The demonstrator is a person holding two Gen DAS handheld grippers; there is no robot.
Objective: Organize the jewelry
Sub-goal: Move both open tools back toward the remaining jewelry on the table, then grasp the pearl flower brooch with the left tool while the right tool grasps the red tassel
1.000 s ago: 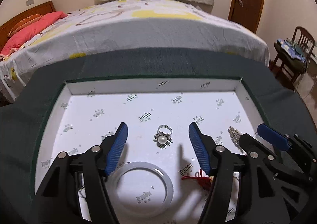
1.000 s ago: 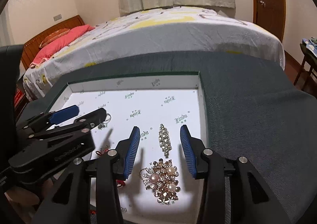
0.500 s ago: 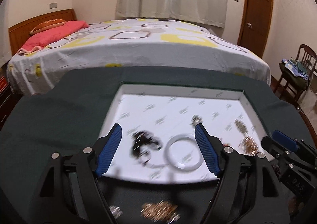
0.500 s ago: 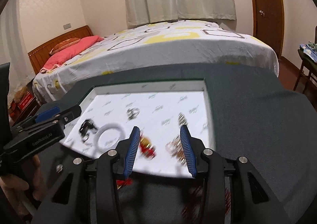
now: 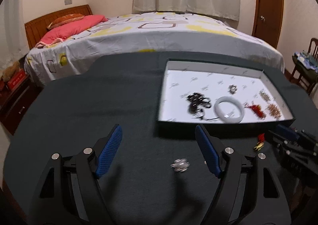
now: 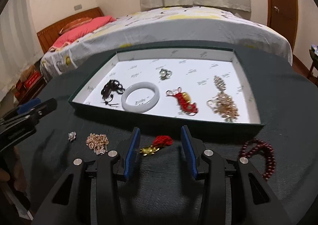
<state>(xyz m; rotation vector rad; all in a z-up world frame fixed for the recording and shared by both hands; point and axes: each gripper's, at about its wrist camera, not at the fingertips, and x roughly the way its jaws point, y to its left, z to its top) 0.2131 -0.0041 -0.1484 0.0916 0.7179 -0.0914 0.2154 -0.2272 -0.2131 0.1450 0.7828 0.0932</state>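
Our left tongs [image 5: 159, 143] and right tongs [image 6: 160, 137] were wide open, holding nothing. Next we needed to grab the red charm [image 6: 157, 145] for the tray [image 6: 198, 123].

Dim warm indoor light; motion blur throughout; fisheye bending, dark corners.

Table cover [image 6: 278, 93]: I see dark, matt woven cloth.
Box [image 6: 236, 60]: looks to me like card, white printed paper lining, dark outer wall.
Bangle [image 6: 140, 96]: pale, smooth and glossy, stone-like.
Knotted charm [image 6: 185, 101]: red cord with shiny gold metal.
Brooch [image 6: 224, 103]: glittering gold metal.
Bead strand [image 6: 264, 157]: glossy dark red.
Finger pads [image 6: 131, 151]: I read blue ribbed rubber on matt black plastic.
Headboard [image 5: 57, 18]: varnished wood.
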